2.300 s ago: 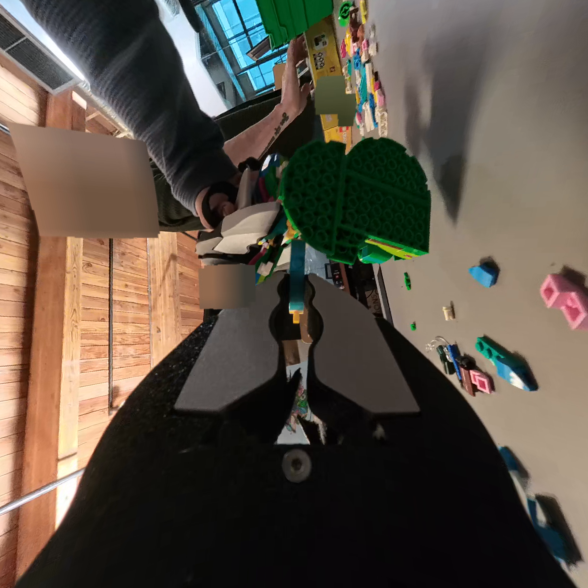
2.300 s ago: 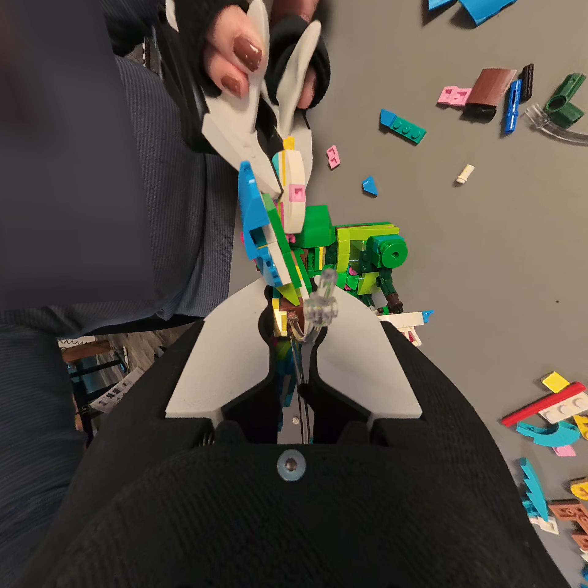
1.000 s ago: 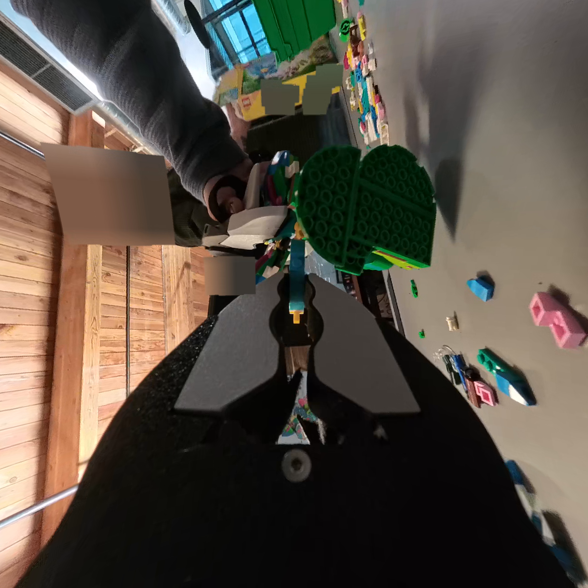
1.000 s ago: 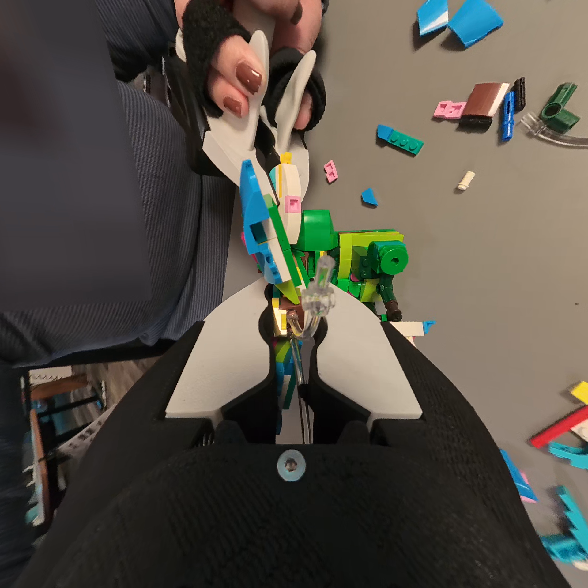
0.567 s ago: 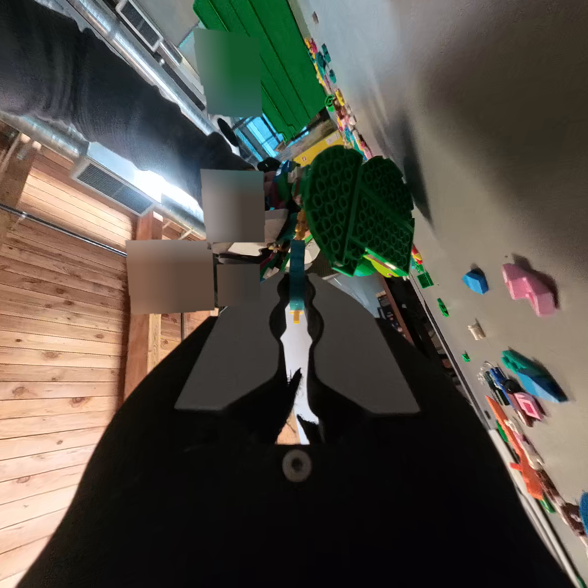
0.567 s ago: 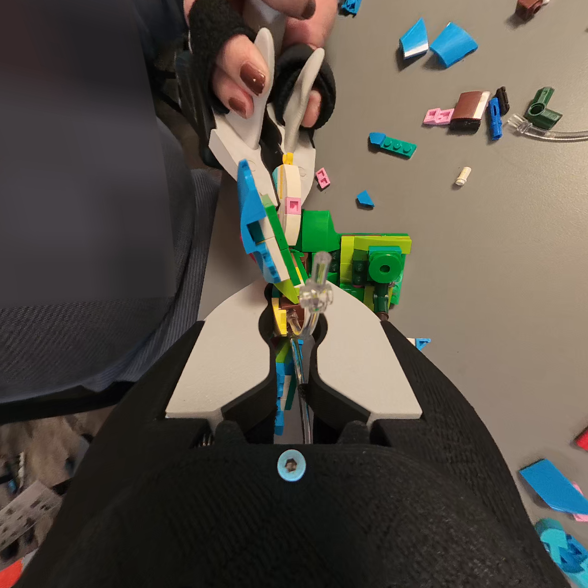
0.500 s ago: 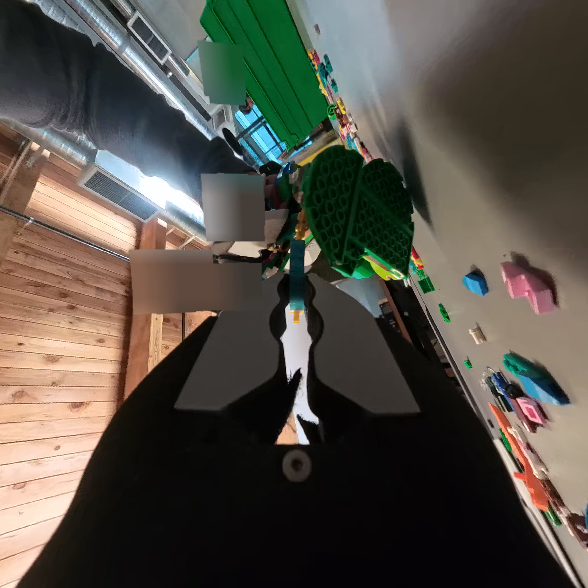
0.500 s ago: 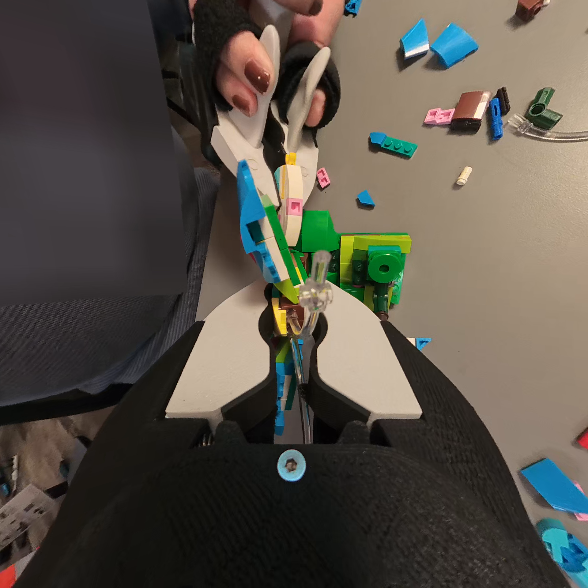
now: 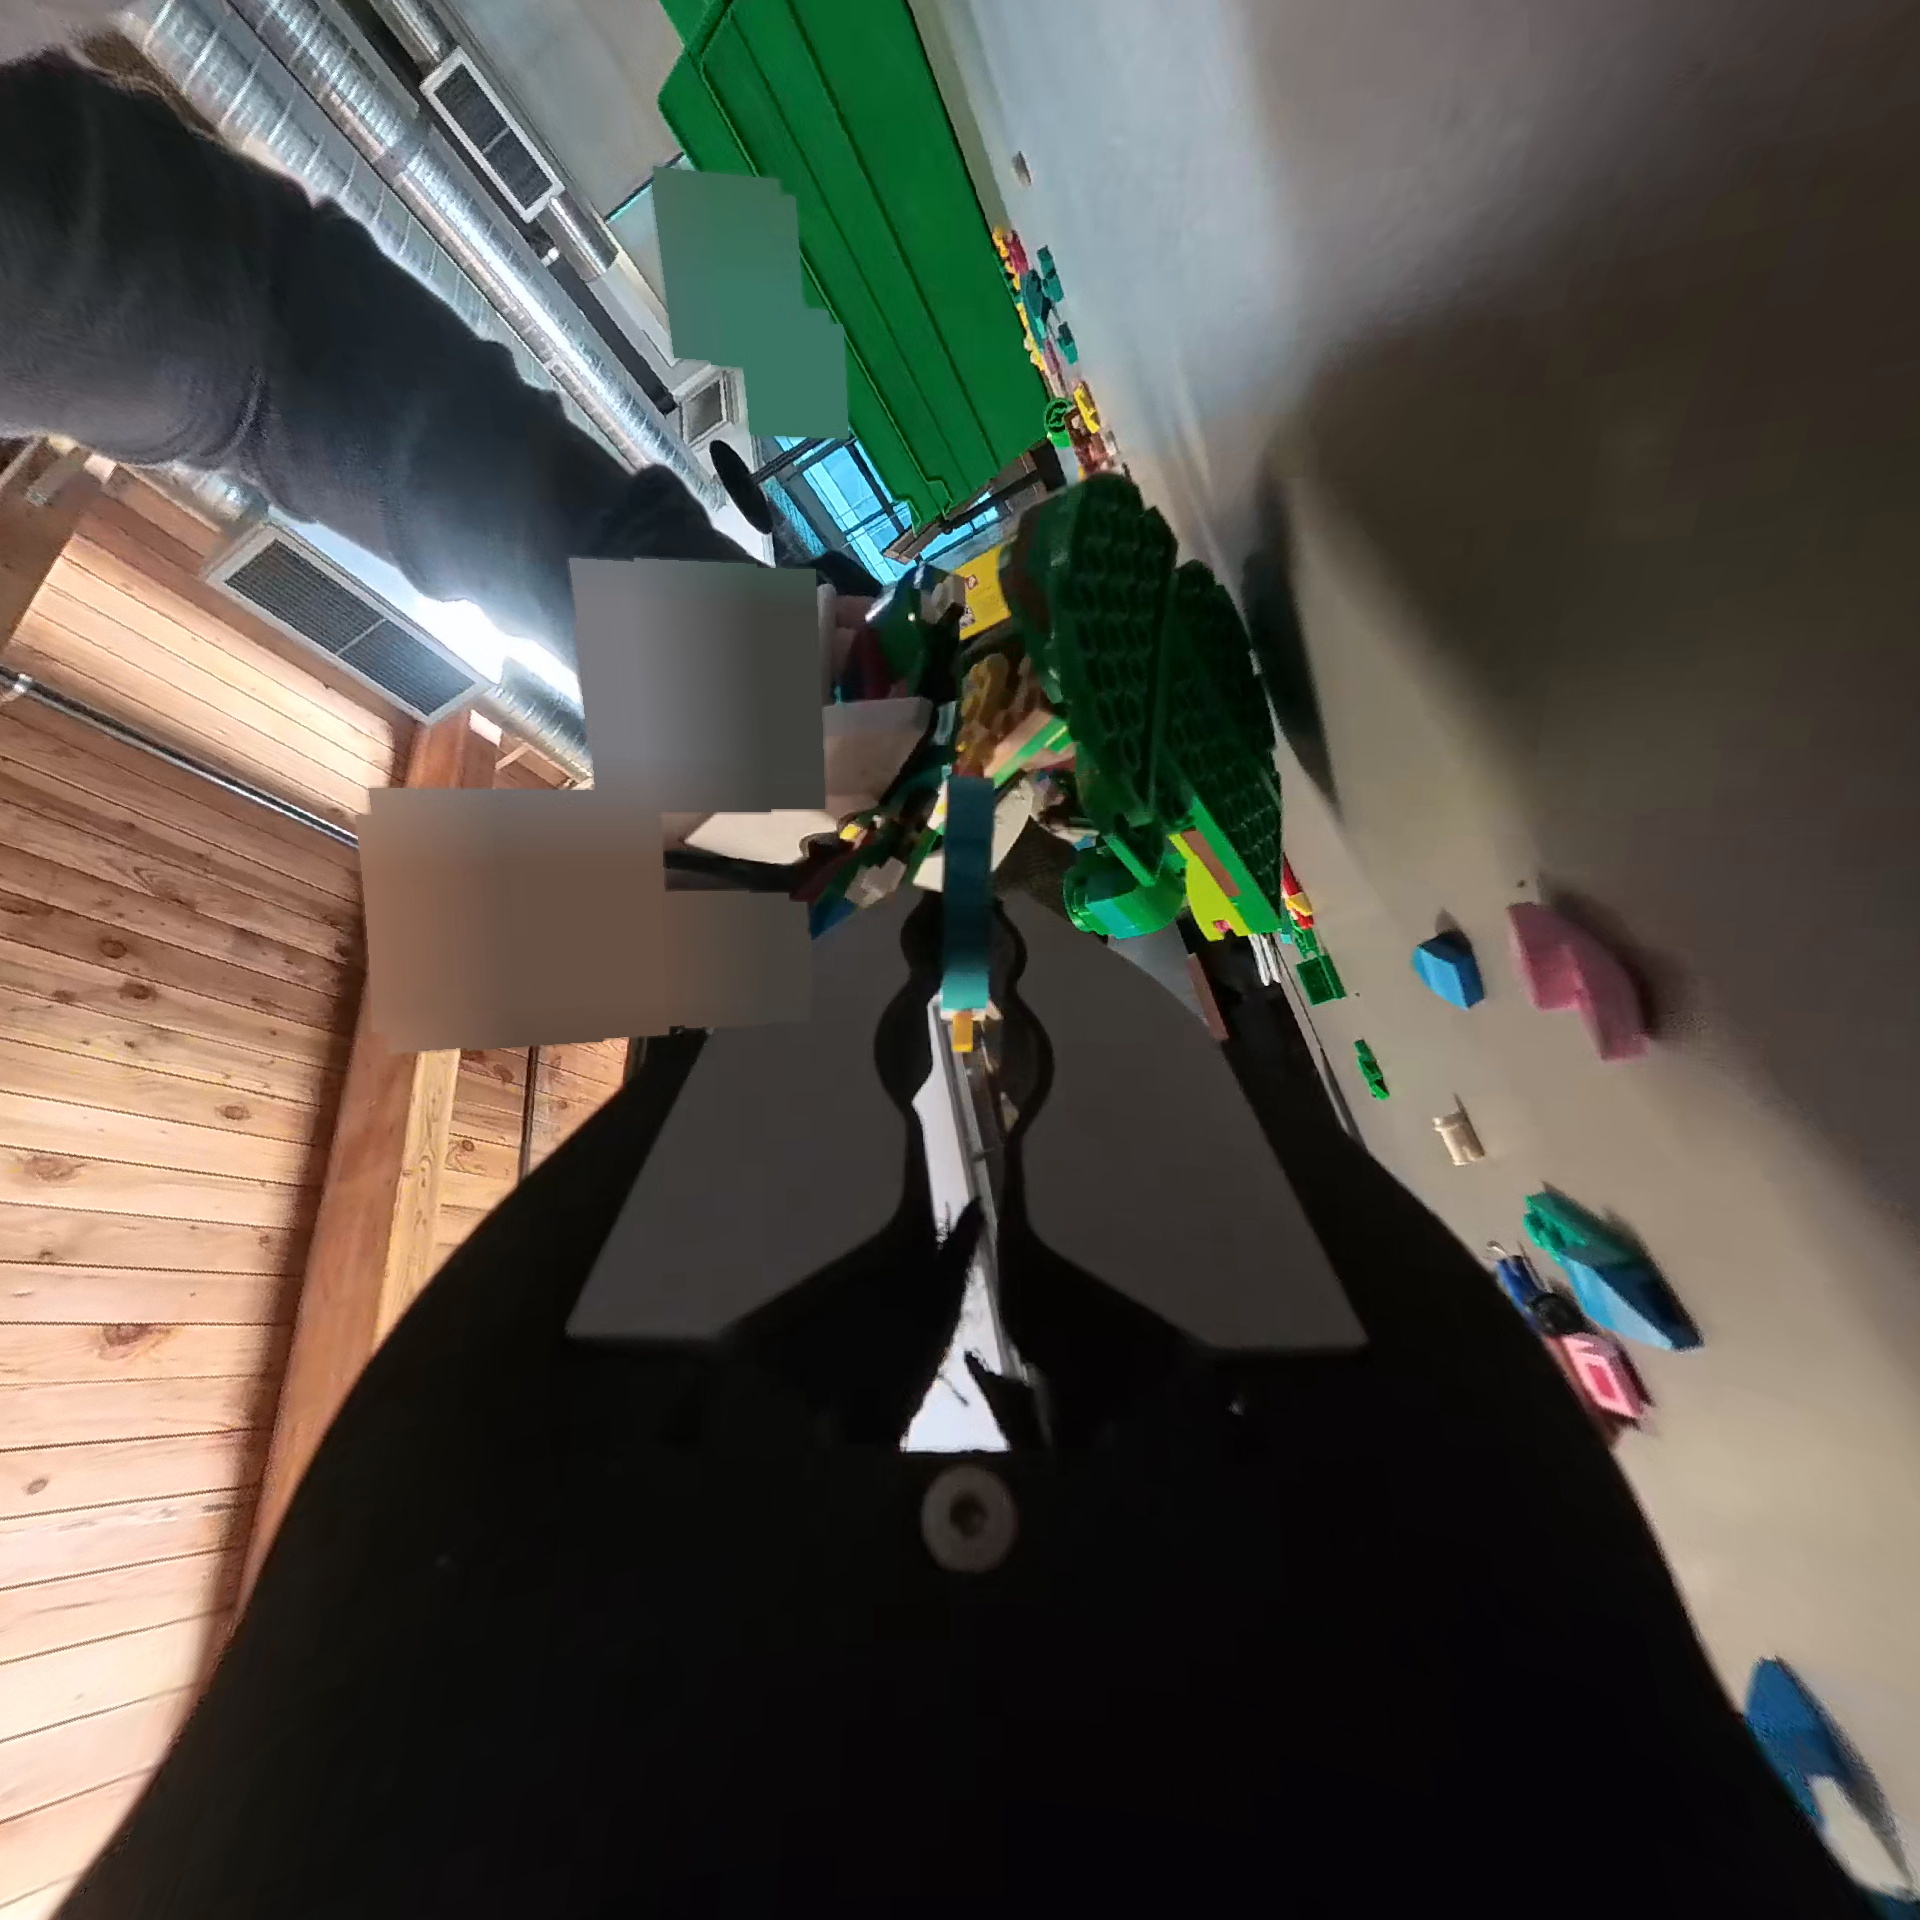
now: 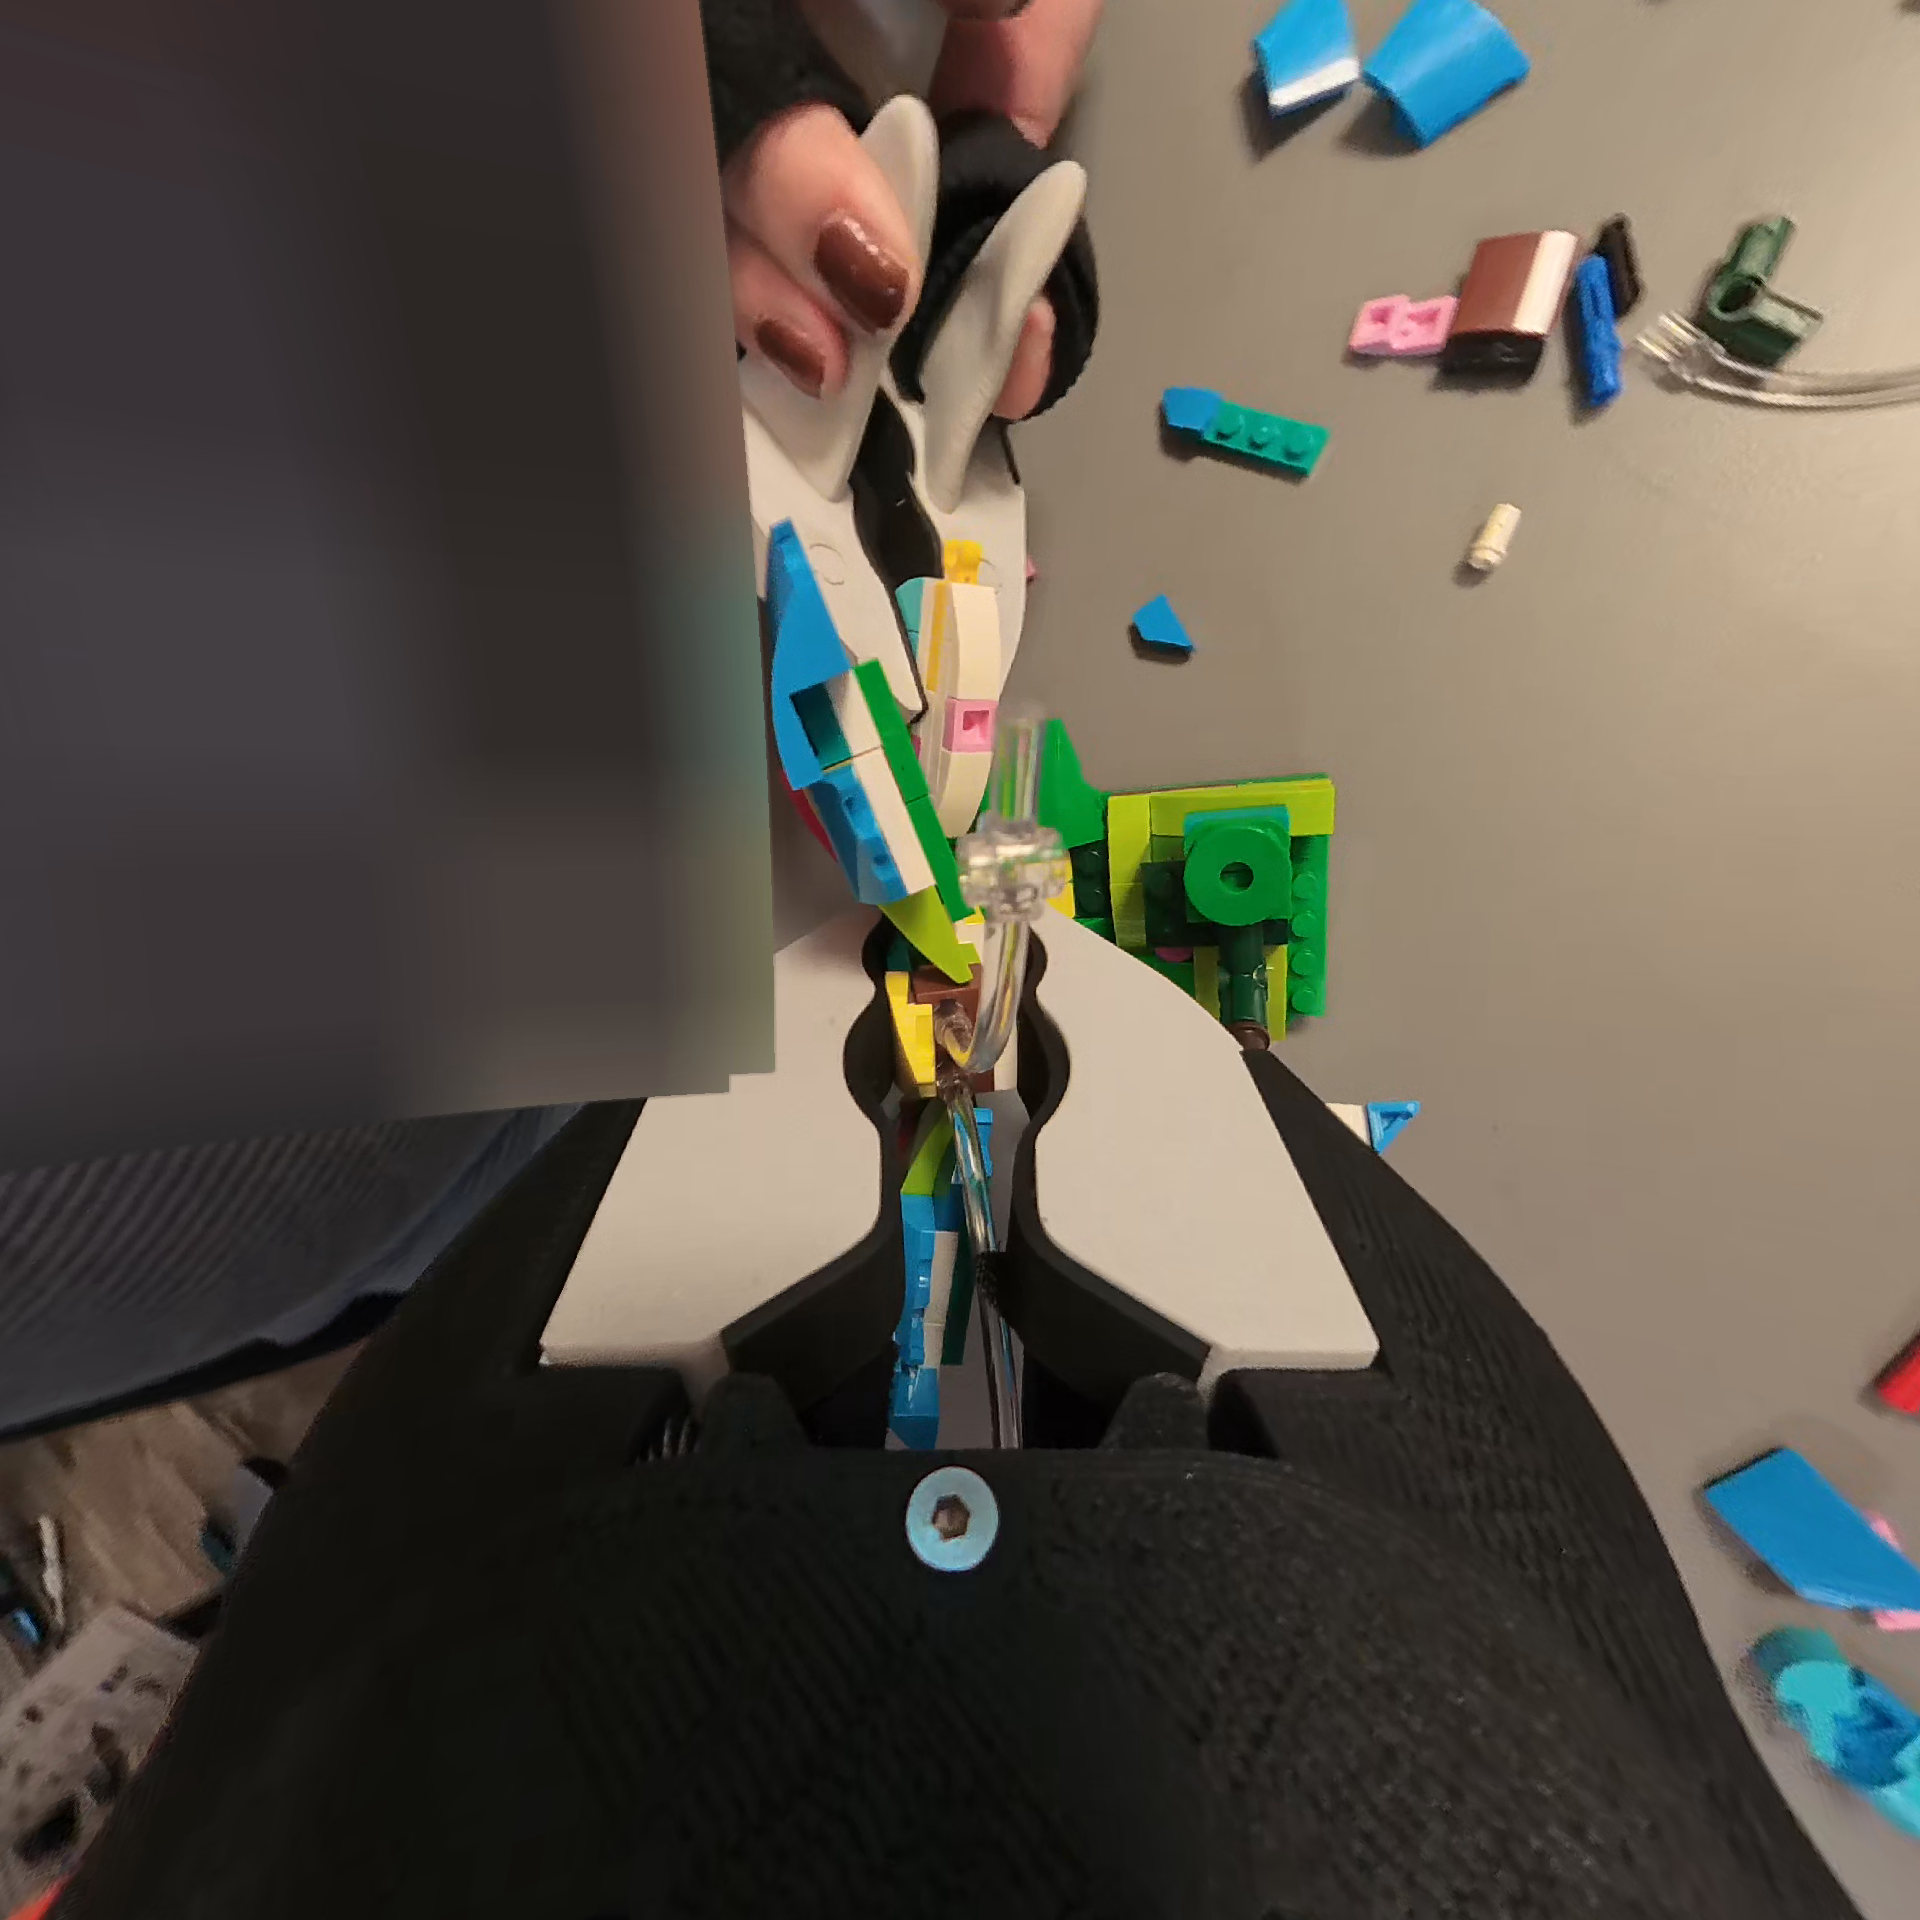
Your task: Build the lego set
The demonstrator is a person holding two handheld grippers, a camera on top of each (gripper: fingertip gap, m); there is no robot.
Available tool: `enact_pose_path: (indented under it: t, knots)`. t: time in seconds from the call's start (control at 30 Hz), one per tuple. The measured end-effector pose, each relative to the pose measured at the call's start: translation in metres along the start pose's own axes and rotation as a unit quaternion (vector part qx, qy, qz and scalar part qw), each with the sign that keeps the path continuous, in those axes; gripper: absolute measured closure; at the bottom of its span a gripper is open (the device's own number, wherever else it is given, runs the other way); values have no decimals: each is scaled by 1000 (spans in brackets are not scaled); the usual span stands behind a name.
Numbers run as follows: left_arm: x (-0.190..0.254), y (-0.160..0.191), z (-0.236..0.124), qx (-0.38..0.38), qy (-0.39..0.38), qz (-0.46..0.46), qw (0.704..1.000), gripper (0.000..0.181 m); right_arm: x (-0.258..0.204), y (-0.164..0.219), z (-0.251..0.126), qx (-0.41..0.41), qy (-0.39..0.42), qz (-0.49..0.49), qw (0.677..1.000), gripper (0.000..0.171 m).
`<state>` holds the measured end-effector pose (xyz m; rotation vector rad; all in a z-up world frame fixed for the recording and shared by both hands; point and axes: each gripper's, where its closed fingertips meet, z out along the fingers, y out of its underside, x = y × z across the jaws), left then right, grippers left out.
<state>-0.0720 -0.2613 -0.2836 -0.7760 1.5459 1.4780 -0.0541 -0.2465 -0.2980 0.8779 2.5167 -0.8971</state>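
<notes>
The lego model is held up between both grippers above the grey table (image 10: 1558,831). It has blue, white and green wing pieces (image 10: 831,748) and a round dark-green base plate (image 9: 1164,707) with lime bricks (image 10: 1226,883). My left gripper (image 9: 966,914) is shut on a teal strip of the model (image 9: 966,883). It also shows in the right wrist view (image 10: 935,499), held by a hand. My right gripper (image 10: 961,940) is shut on a clear rod with a clear connector (image 10: 1013,862) that sits against the model.
Loose pieces lie on the table to the right: blue slopes (image 10: 1392,62), a pink plate (image 10: 1403,322), a brown piece (image 10: 1507,291), a teal plate (image 10: 1247,431), a dark-green connector (image 10: 1756,301), a white pin (image 10: 1494,535). Green bins (image 9: 883,260) stand at the far end.
The left wrist view has swung, so the green base plate now shows more edge-on. The right gripper has come closer to the model. Both grips are unchanged.
</notes>
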Motion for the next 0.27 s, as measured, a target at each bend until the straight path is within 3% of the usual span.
enact_pose_path:
  t: [0.27]
  knots:
    - [6, 6, 1, -39, 21, -12, 999, 174, 7, -2, -2, 19, 26, 75, 997, 153]
